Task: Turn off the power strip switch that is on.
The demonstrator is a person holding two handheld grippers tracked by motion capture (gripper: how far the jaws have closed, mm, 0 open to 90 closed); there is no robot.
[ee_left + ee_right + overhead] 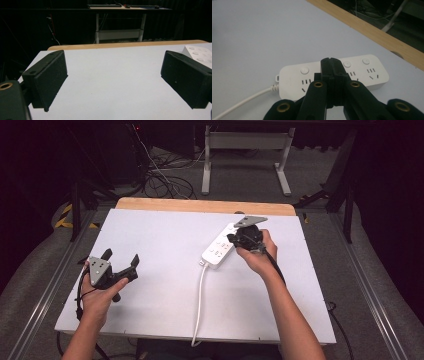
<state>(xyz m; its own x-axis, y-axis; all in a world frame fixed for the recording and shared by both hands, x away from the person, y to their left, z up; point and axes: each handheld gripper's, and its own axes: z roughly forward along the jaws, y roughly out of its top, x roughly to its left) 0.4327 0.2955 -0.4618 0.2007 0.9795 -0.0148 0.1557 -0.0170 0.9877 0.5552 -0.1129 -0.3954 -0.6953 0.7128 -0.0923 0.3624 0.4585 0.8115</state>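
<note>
A white power strip point(218, 248) lies slantwise right of the white board's middle. Its white cable point(199, 305) runs down to the near edge. My right gripper point(232, 239) hovers just above the strip's far half, jaws shut with nothing between them. In the right gripper view the closed fingertips point(331, 61) sit in front of the strip point(294, 80), between its round buttons, with the cable point(244, 100) leaving at the left. My left gripper point(121, 256) is held at the left of the board, open and empty. Its wide-apart pads point(47, 80) frame bare board, and a corner of the strip point(200, 53) shows at the right.
The white board point(160, 240) covers a table with a wooden far edge point(205, 206). Beyond it stand a white desk frame point(245, 142) and tangled cables point(165, 180) on the floor. Metal rails point(50, 285) run along both sides of the table.
</note>
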